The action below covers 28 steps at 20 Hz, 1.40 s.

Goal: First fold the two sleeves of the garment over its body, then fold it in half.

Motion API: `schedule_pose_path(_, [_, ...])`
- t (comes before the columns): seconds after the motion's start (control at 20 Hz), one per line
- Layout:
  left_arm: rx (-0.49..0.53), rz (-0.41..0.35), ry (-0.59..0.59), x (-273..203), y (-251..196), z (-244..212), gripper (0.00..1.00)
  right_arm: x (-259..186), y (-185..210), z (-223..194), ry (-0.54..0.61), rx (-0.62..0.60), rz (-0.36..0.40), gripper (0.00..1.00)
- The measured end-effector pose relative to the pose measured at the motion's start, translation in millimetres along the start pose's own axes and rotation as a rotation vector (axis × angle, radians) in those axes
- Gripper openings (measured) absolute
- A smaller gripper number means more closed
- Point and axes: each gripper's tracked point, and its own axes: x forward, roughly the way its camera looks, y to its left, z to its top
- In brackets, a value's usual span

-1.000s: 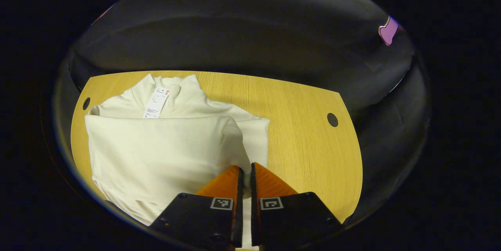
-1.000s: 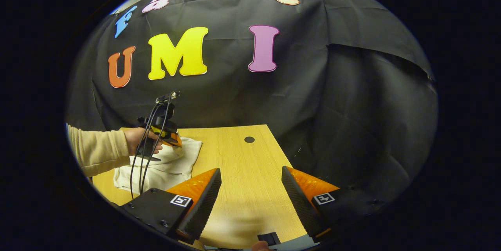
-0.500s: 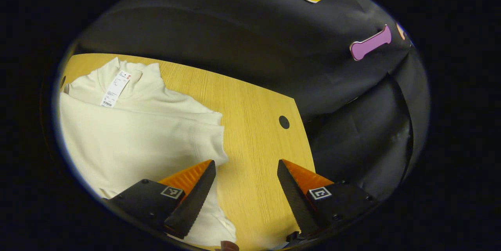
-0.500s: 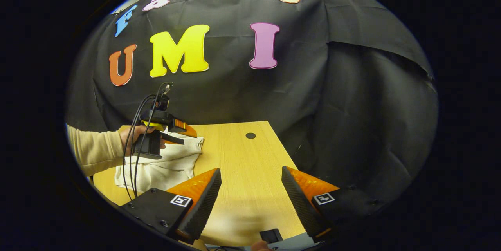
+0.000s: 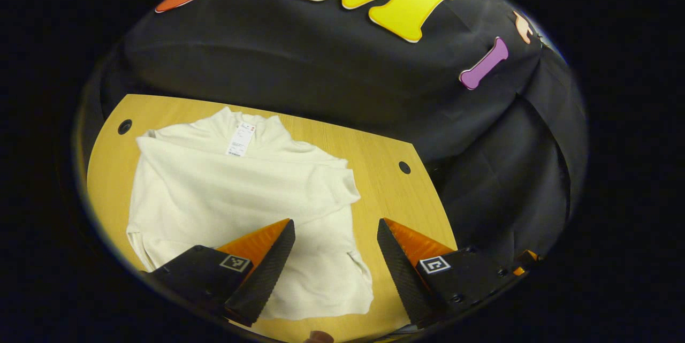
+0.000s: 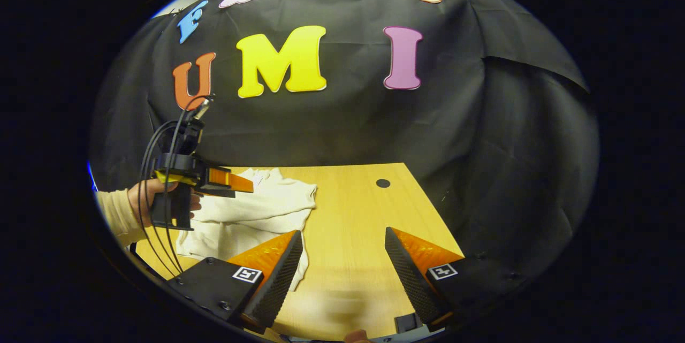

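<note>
Garment (image 5: 241, 193), one cream top with a single paper tag (image 5: 240, 139) at its collar, lies flat on the wooden table (image 5: 390, 193), collar toward the booth's back wall and hem toward the near edge, both sleeves folded across its body. Left gripper (image 5: 334, 249) hangs above the hem with fingers spread wide, holding nothing. Right gripper (image 6: 342, 257), also one, is wide open over bare tabletop to the garment's right, while a hand (image 6: 147, 196) in a cream sleeve holds the left gripper above the cloth.
</note>
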Motion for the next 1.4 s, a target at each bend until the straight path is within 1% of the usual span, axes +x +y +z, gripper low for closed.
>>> schedule_pose_path(0.05, [0.015, 0.044, -0.006, -12, 19, -10, 0.99, 6, 9, -7, 0.014, -0.007, 0.008, 0.93])
schedule_pose_path(0.1, [0.024, 0.087, -0.012, -24, 39, -20, 0.99, 11, 16, -16, 0.034, -0.013, 0.013, 0.96])
schedule_pose_path(0.15, [0.027, 0.121, -0.014, -35, 57, -31, 0.99, 18, 25, -25, 0.056, -0.017, 0.023, 0.96])
schedule_pose_path(0.4, [-0.033, 0.255, 0.053, -74, 137, -95, 0.98, 45, 58, -67, 0.153, -0.036, 0.055, 0.96])
schedule_pose_path(0.45, [-0.044, 0.283, 0.066, -80, 151, -104, 0.98, 50, 63, -77, 0.176, -0.042, 0.058, 0.93])
schedule_pose_path(0.5, [-0.057, 0.308, 0.073, -86, 163, -110, 0.98, 54, 64, -83, 0.194, -0.047, 0.058, 0.96])
schedule_pose_path(0.55, [-0.074, 0.325, 0.085, -91, 172, -115, 0.98, 59, 66, -92, 0.212, -0.059, 0.058, 0.96])
schedule_pose_path(0.65, [-0.105, 0.357, 0.108, -96, 186, -122, 0.98, 65, 70, -110, 0.250, -0.091, 0.062, 0.96])
schedule_pose_path(0.7, [-0.121, 0.373, 0.124, -96, 192, -124, 0.98, 67, 71, -120, 0.270, -0.102, 0.062, 0.93])
schedule_pose_path(0.75, [-0.137, 0.391, 0.149, -95, 197, -126, 0.98, 71, 72, -127, 0.287, -0.107, 0.061, 0.93])
schedule_pose_path(0.8, [-0.148, 0.401, 0.168, -92, 199, -126, 0.98, 75, 74, -137, 0.314, -0.100, 0.066, 0.96])
schedule_pose_path(0.85, [-0.161, 0.400, 0.190, -86, 199, -125, 0.98, 81, 76, -147, 0.343, -0.085, 0.066, 0.93])
schedule_pose_path(0.9, [-0.172, 0.373, 0.230, -80, 193, -125, 0.98, 88, 76, -156, 0.375, -0.080, 0.055, 0.96])
schedule_pose_path(0.95, [-0.167, 0.388, 0.249, -77, 193, -121, 0.97, 94, 78, -163, 0.405, -0.072, 0.051, 0.96])
schedule_pose_path(1.0, [-0.157, 0.415, 0.264, -74, 195, -114, 0.98, 102, 79, -167, 0.423, -0.072, 0.039, 0.96])
schedule_pose_path(1.05, [-0.159, 0.429, 0.273, -71, 195, -105, 0.98, 110, 78, -171, 0.446, -0.072, 0.024, 0.94])
schedule_pose_path(1.1, [-0.164, 0.432, 0.282, -66, 190, -94, 0.97, 116, 81, -173, 0.463, -0.055, 0.020, 0.96])
schedule_pose_path(1.15, [-0.169, 0.423, 0.286, -60, 184, -83, 0.97, 122, 83, -176, 0.486, -0.037, 0.009, 0.94])
schedule_pose_path(1.2, [-0.171, 0.418, 0.293, -54, 178, -72, 0.97, 127, 85, -180, 0.505, -0.023, 0.003, 0.96])
schedule_pose_path(1.25, [-0.175, 0.418, 0.313, -47, 172, -63, 0.97, 130, 86, -184, 0.525, -0.018, -0.004, 0.96])
schedule_pose_path(1.3, [-0.174, 0.415, 0.335, -41, 165, -55, 0.97, 133, 89, -188, 0.539, -0.019, -0.006, 0.93])
schedule_pose_path(1.35, [-0.173, 0.411, 0.359, -34, 158, -47, 0.97, 136, 91, -193, 0.557, -0.026, -0.007, 0.96])
schedule_pose_path(1.4, [-0.146, 0.420, 0.395, -30, 151, -35, 0.96, 138, 91, -199, 0.577, -0.032, -0.018, 0.96])
